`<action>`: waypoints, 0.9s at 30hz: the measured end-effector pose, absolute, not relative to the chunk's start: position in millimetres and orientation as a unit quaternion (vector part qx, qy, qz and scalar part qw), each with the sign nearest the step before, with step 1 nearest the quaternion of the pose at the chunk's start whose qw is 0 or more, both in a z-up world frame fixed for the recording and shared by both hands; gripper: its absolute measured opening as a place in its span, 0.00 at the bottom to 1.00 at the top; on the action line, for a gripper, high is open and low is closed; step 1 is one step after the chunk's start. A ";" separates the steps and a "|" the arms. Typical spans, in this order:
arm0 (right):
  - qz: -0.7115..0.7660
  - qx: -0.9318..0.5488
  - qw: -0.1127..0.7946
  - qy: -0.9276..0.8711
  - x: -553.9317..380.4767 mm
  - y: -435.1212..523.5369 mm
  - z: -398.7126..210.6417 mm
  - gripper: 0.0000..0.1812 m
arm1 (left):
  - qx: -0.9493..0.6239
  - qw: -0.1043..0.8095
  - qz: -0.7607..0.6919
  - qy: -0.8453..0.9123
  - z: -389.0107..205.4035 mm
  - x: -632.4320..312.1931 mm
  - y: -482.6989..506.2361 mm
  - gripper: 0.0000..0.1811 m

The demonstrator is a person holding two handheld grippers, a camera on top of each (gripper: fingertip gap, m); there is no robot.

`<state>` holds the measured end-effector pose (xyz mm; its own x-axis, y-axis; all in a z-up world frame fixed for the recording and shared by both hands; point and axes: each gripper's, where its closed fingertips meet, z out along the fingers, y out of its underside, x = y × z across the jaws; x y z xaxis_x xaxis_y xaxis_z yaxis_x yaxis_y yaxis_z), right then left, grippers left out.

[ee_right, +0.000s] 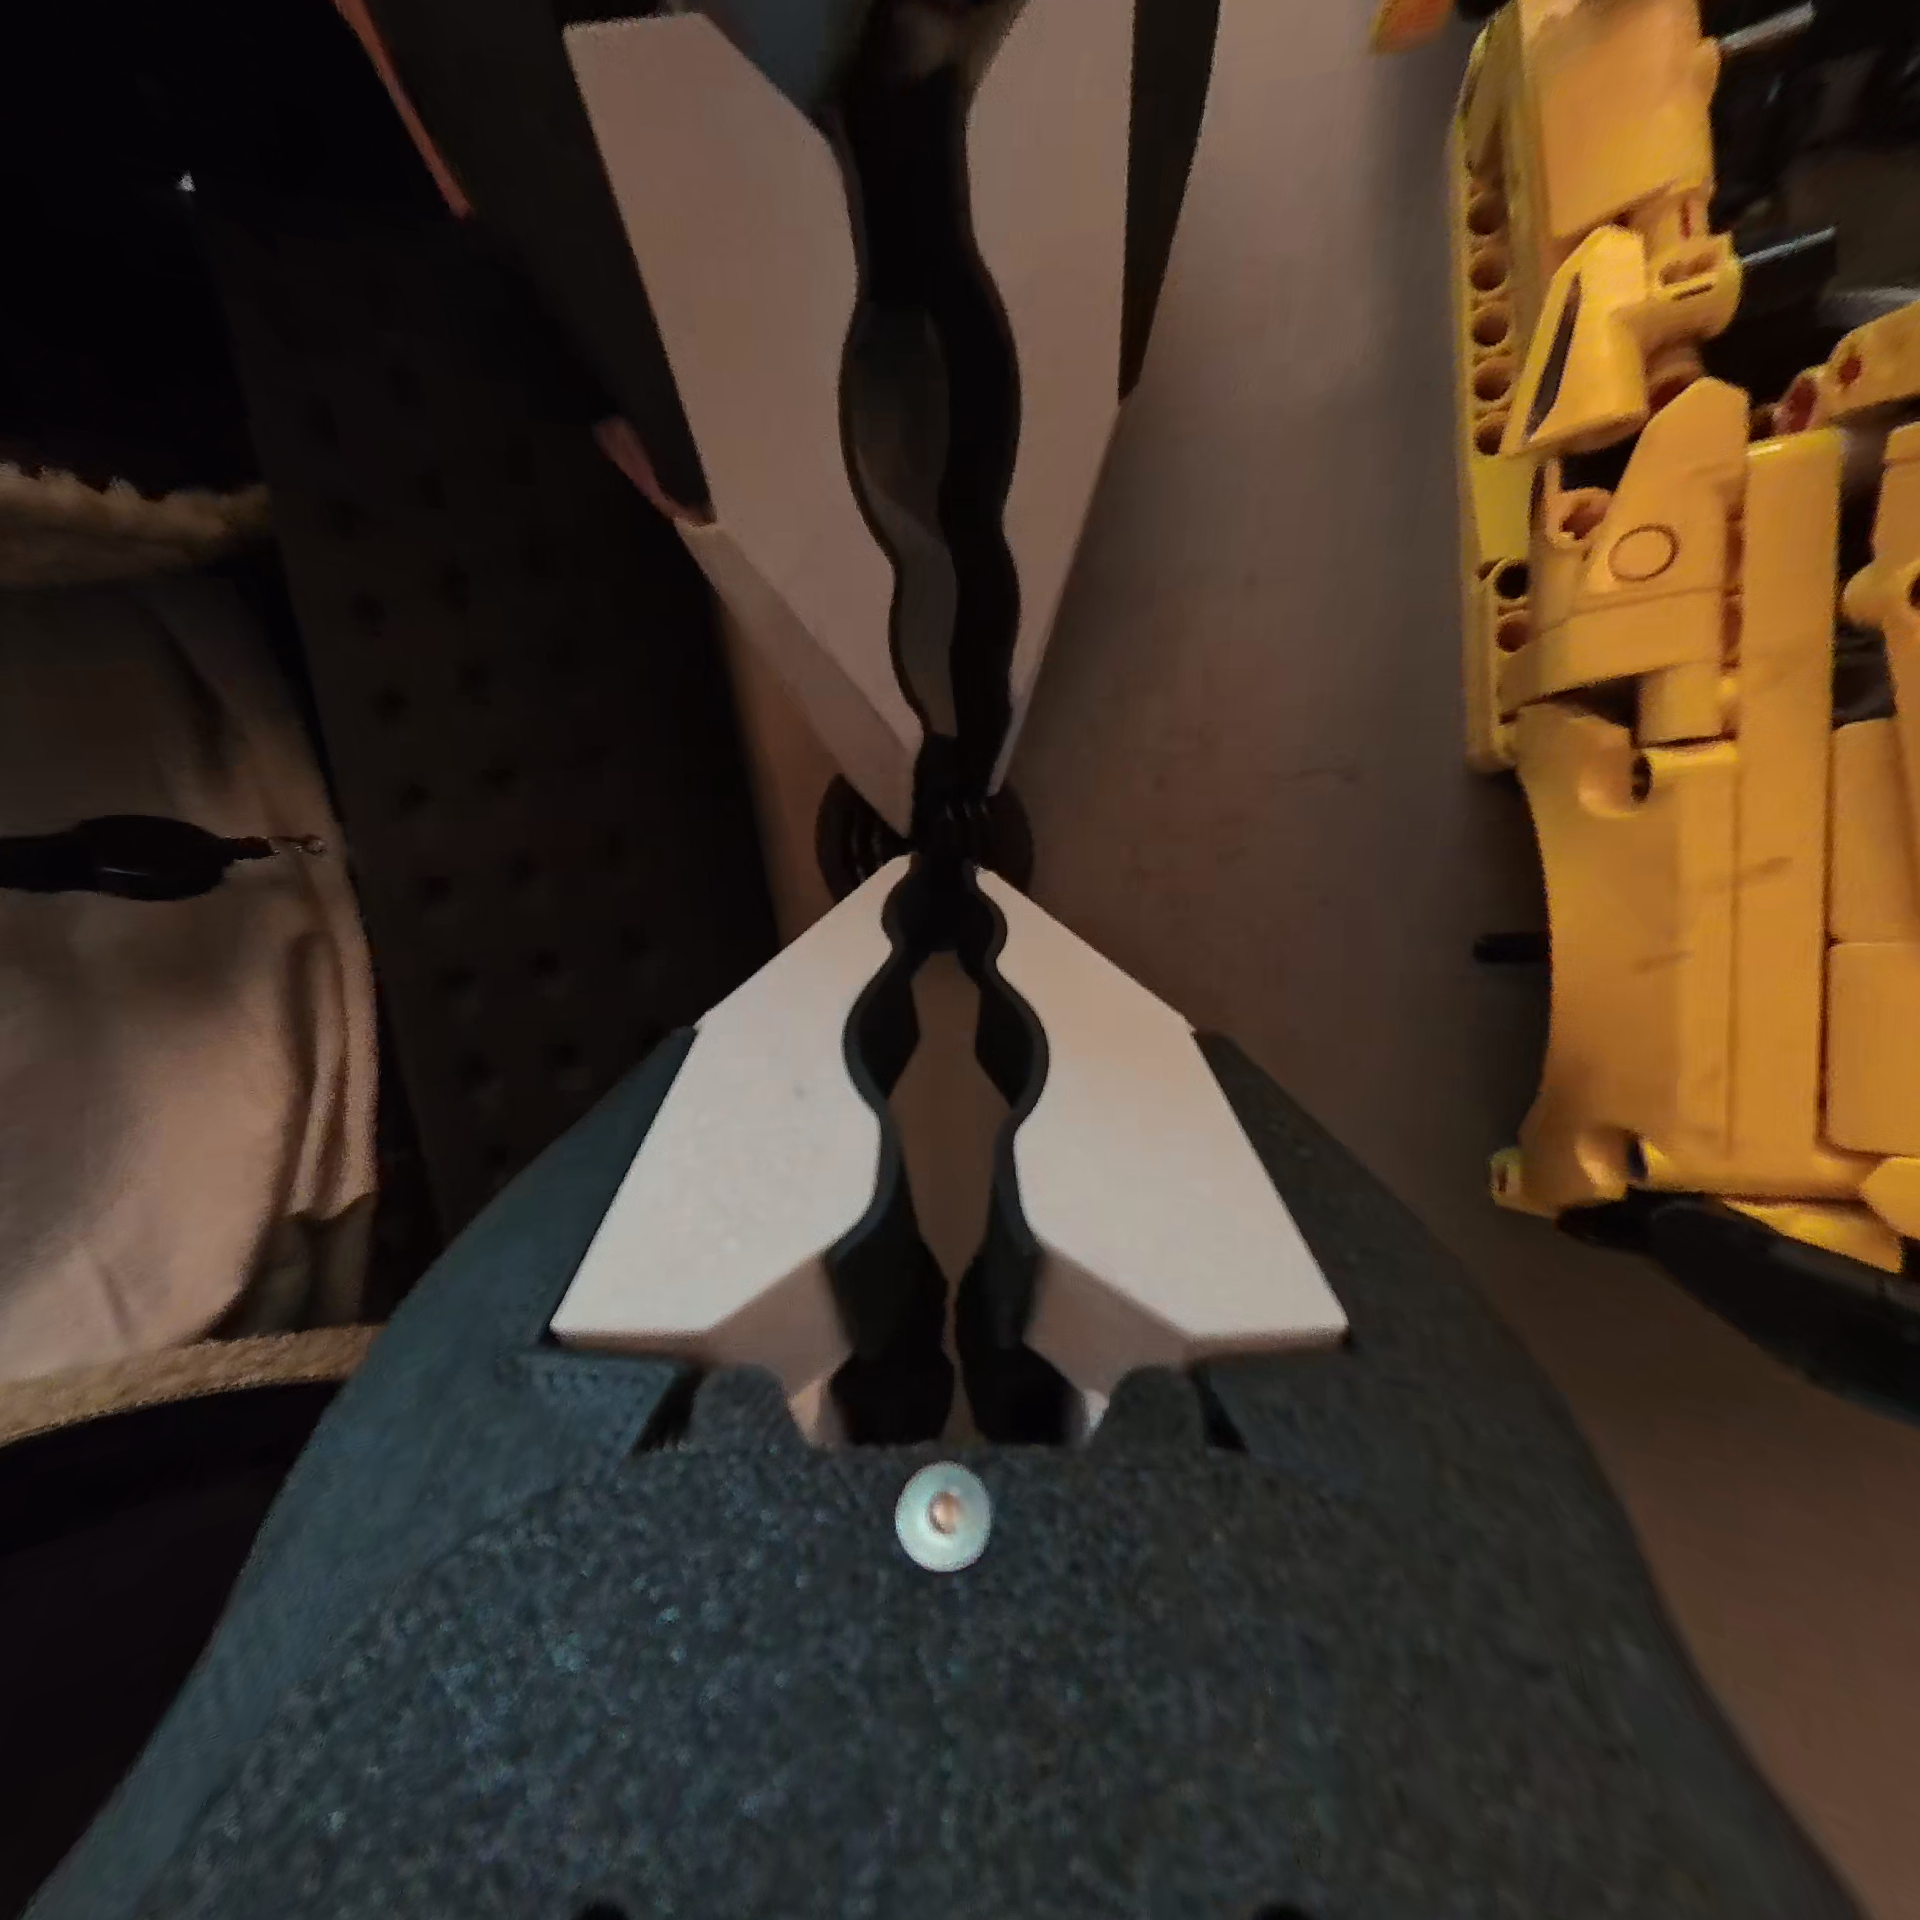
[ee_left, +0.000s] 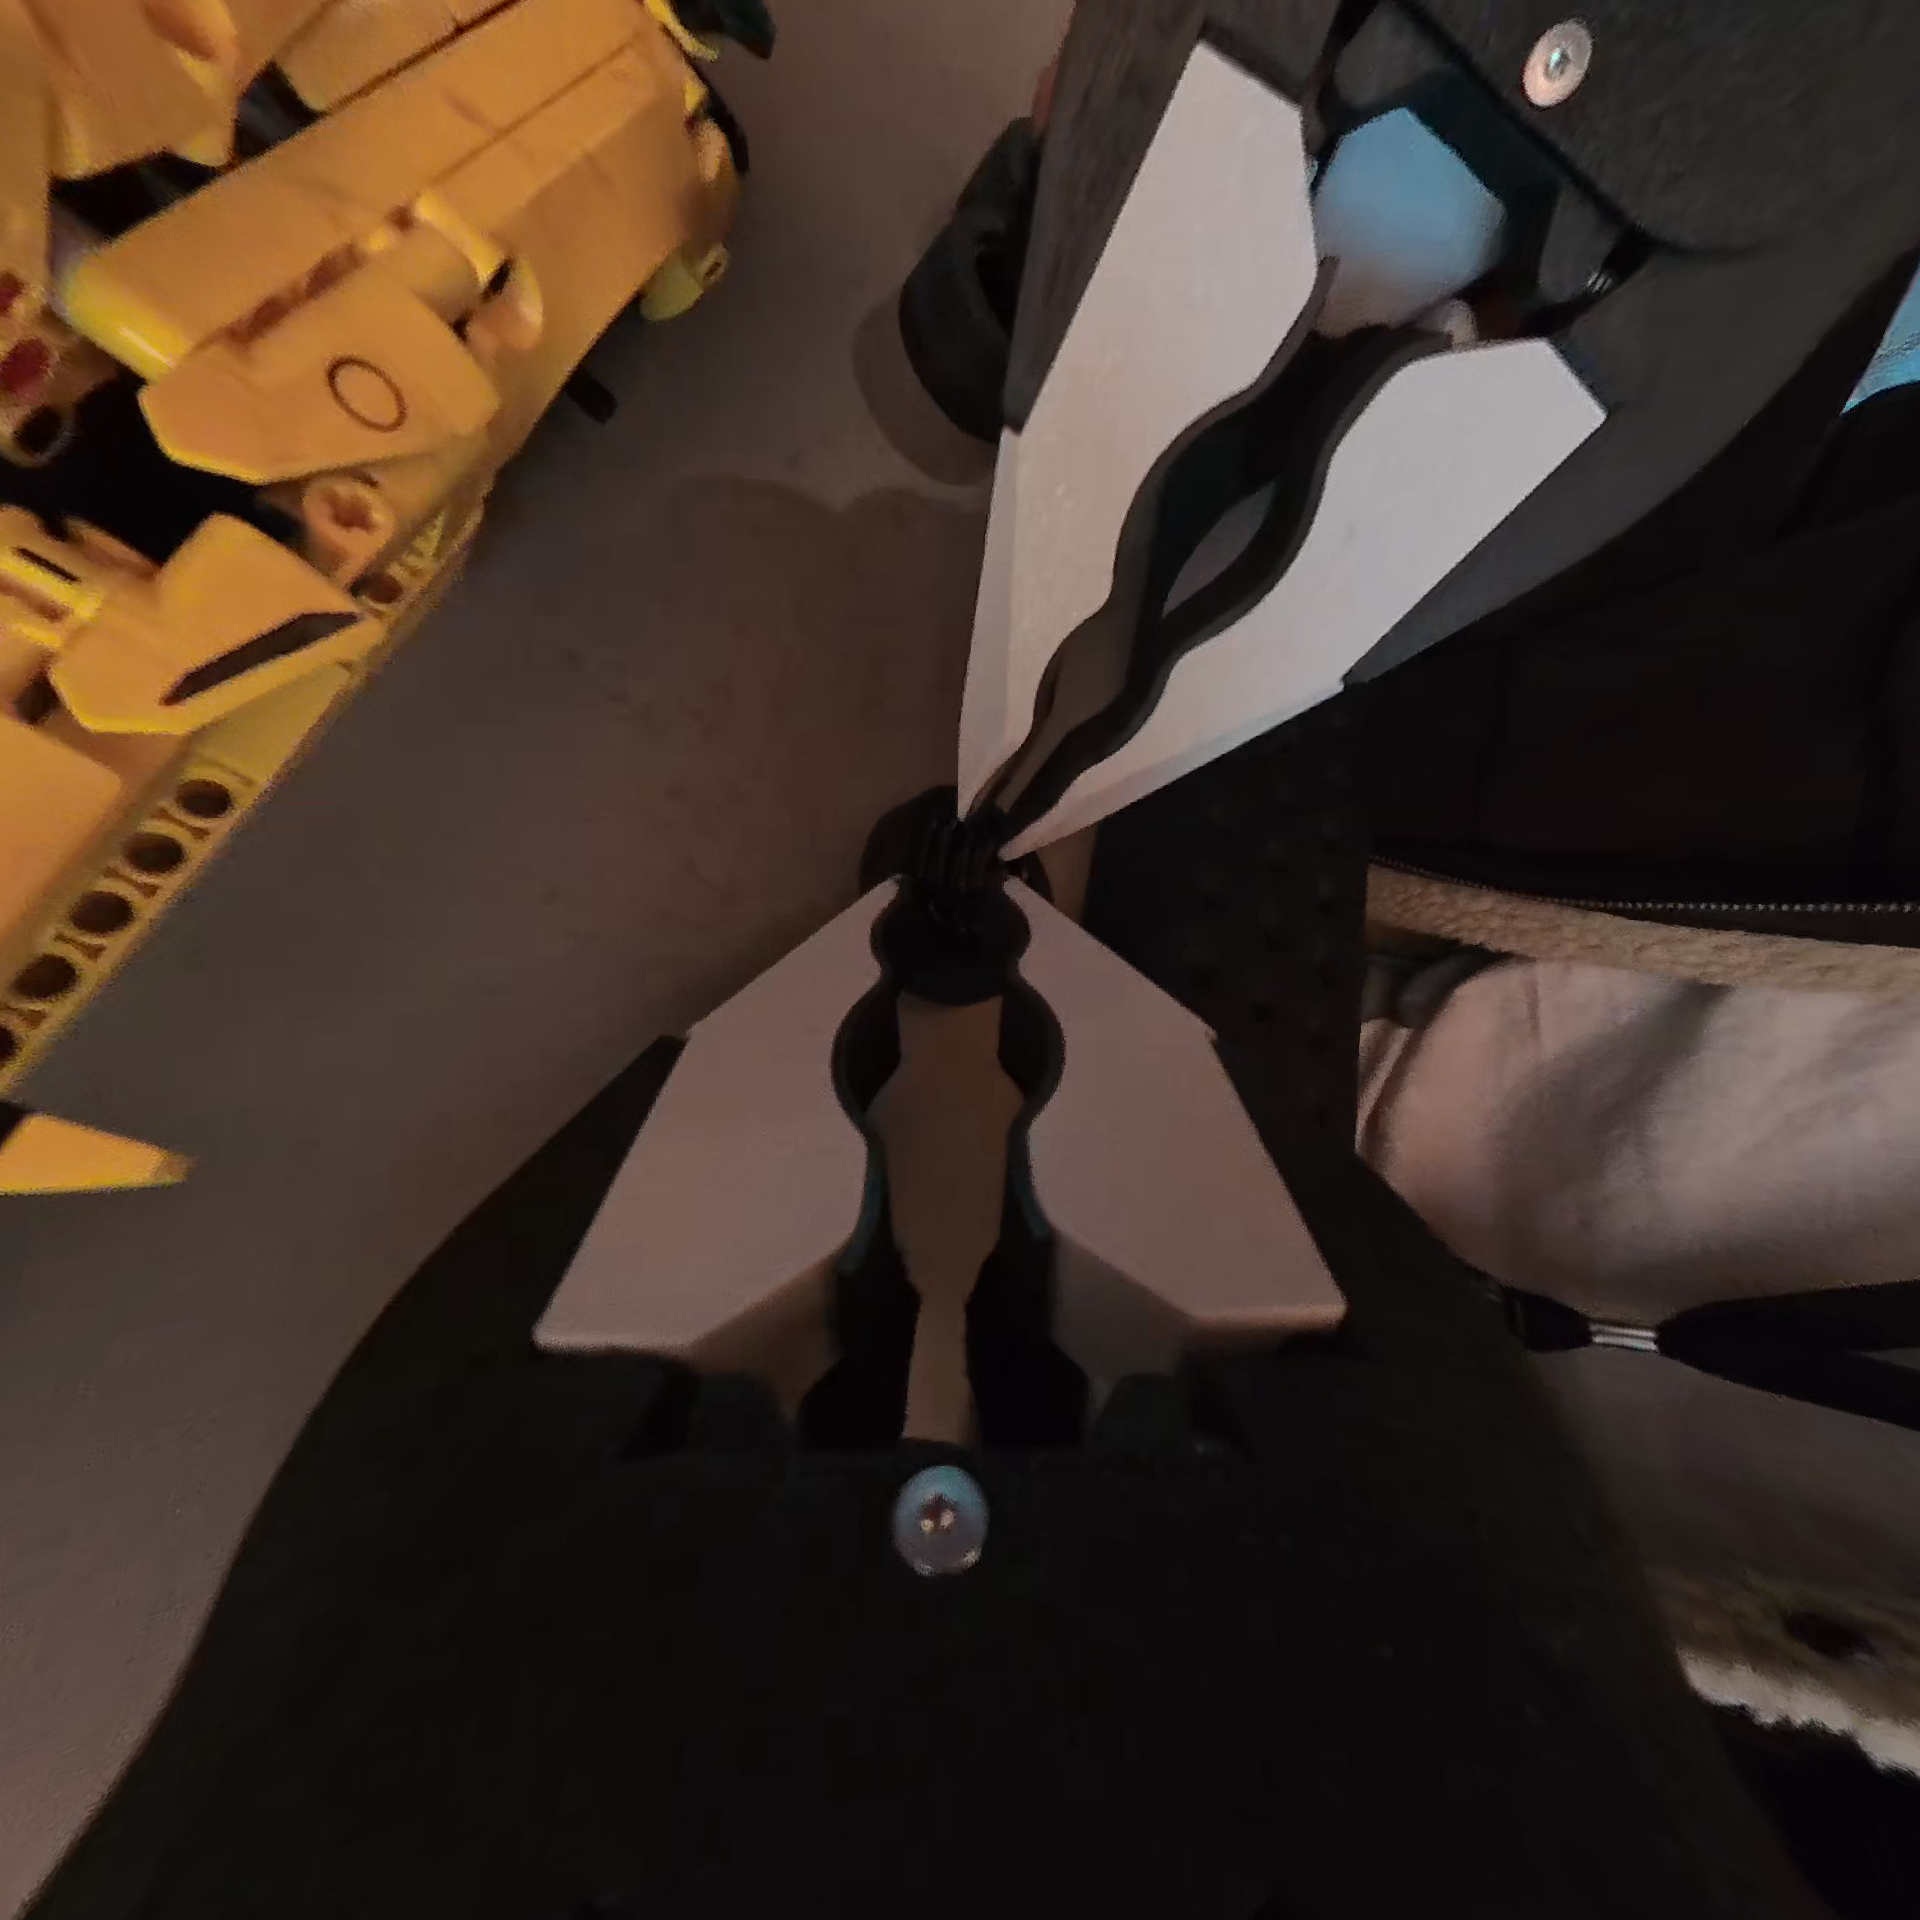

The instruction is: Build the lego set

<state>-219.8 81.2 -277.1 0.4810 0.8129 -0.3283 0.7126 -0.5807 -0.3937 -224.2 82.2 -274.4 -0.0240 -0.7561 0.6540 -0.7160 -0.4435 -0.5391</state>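
A small black ribbed Lego piece [ee_left: 940, 847] sits between the tips of both grippers, which meet tip to tip just above the table. My left gripper [ee_left: 943, 920] is shut on the piece from below in its own view. My right gripper [ee_left: 992, 816] comes in from the upper right and is shut on the piece's other end. In the right wrist view the piece [ee_right: 940, 831] lies between my right gripper [ee_right: 940, 883] and my left gripper [ee_right: 961, 764] coming from the top. The large yellow Lego model [ee_left: 312, 312] lies apart to the side [ee_right: 1662, 727].
The grey table [ee_left: 644, 675] extends between the grippers and the model. A person's light trousers [ee_left: 1642, 1122] and dark jacket are beyond the table edge. A dark round object [ee_left: 961, 291] lies behind my right gripper. A loose yellow part [ee_left: 83, 1153] lies at the left edge. Less than 4 cm separates the two grippers' tips.
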 end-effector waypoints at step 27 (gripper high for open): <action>0.308 -0.827 0.201 -0.425 -238.6 66.7 -283.3 0.16 | -0.576 0.225 -0.425 0.661 -264.1 -241.0 64.6 0.08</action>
